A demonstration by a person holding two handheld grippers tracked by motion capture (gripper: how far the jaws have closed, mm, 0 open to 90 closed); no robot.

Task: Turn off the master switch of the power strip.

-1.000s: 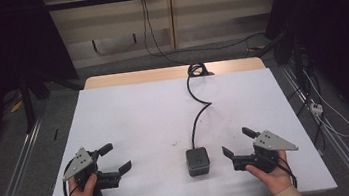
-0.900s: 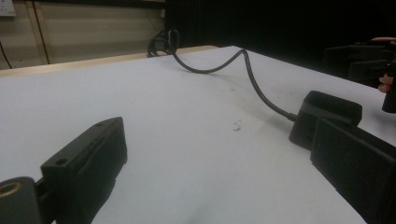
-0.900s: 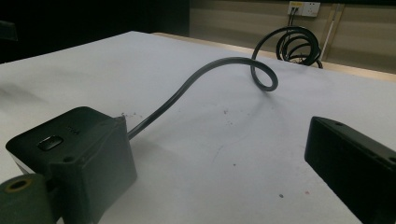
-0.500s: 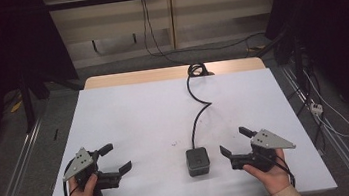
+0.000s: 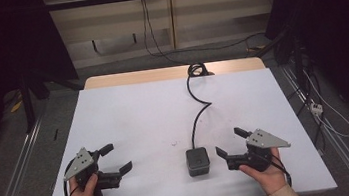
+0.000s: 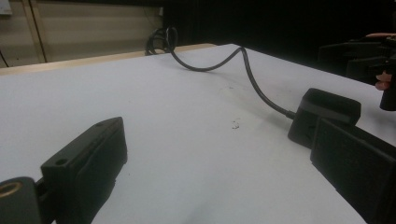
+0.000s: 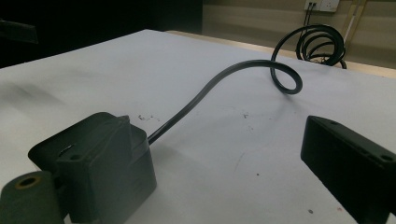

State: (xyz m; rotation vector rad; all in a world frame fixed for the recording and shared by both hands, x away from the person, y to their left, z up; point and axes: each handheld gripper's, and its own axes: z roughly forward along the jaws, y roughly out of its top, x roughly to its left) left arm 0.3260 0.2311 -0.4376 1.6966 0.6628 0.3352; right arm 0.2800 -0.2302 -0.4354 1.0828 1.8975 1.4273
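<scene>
While the black box [image 5: 198,161] on its cable [image 5: 198,109] lies near the table's [image 5: 129,113] front edge, the right gripper [image 5: 227,145] waits just beside it and the left gripper [image 5: 116,158] well apart, both with jaws spread, seemingly readied for a grasp.

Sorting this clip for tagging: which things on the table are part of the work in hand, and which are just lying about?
In the job:
- black box, lying beside the right gripper, whose jaws are open
- black cable running from the box to the far edge
- left gripper, open, farther off

Lying about:
- small white speck on the white table
</scene>
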